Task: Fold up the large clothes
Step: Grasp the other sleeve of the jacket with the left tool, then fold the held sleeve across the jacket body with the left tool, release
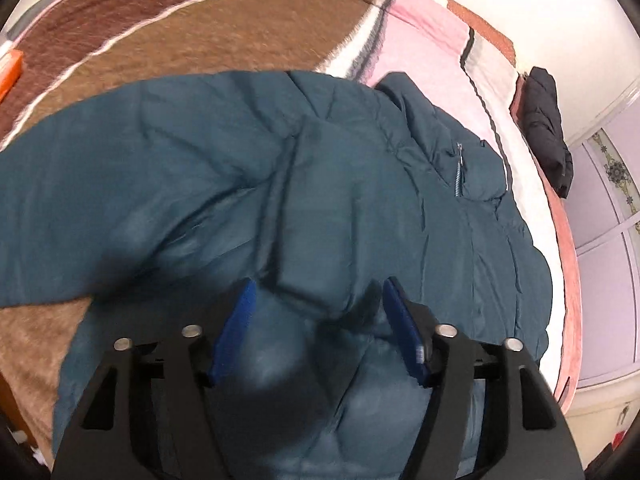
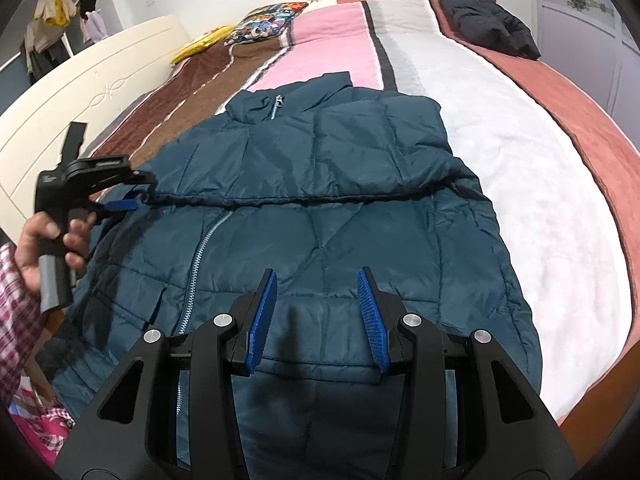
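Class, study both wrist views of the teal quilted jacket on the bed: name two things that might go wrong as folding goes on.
1. The sleeve folded across the teal quilted puffer jacket looks puffy and slick; it may spring or slide open.
2. Both the left tool and the right tool hang open above the fabric, gripping nothing, so a shallow pinch could slip off the padding, or catch the metal front zipper.

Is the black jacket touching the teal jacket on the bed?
Apart. The right wrist view shows bare blanket between the black jacket and the teal jacket.
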Demonstrator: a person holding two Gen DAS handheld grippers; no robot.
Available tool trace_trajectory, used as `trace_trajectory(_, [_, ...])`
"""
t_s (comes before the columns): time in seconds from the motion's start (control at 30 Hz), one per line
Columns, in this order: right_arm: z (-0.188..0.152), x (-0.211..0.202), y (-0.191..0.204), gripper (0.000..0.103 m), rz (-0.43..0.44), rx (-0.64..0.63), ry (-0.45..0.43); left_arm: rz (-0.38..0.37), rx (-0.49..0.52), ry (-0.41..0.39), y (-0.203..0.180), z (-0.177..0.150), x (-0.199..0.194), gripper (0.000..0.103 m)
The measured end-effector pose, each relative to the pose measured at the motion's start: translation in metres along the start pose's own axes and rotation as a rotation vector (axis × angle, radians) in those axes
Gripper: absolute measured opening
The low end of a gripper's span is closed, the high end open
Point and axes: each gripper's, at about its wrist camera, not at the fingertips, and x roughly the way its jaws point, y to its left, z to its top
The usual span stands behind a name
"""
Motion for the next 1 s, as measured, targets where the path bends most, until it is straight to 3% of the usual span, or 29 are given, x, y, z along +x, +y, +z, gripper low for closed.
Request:
trace_trajectory(0.07, [0.0,0.001,-0.002,0.042,-0.004,0.007,0.002,0.024,0.021,0.004,-0.007,0.005,0.008,0.023])
trace_trajectory(0.13, [0.0,0.002,-0.004,0.042,-0.007,0.016,0.005,0.034,0.031,-0.013,-0.008,0.008,0.006,0.015])
trace_trajectory(0.43, [-0.002,0.006,-0.006,0.042,-0.001,0.013,0.027,0.076,0.066,-0.034,-0.007,0.01,0.013,0.014])
trace_trajectory(0.5, [-0.002,0.005,-0.006,0.042,-0.003,0.008,0.025,0.087,0.07,-0.036,-0.007,0.009,0.012,0.018])
trace_trajectory(0.63, [-0.001,0.003,-0.002,0.042,-0.008,-0.004,0.021,0.075,0.023,-0.04,0.005,0.006,-0.003,0.052])
trace_trajectory(0.83, [-0.001,0.003,0.007,0.042,-0.005,-0.03,0.024,0.042,-0.045,-0.083,0.049,-0.01,-0.045,0.059])
trace_trajectory(1.0, [-0.001,0.005,0.018,0.042,0.004,-0.059,0.03,0.062,-0.186,-0.114,0.119,-0.037,-0.081,0.063])
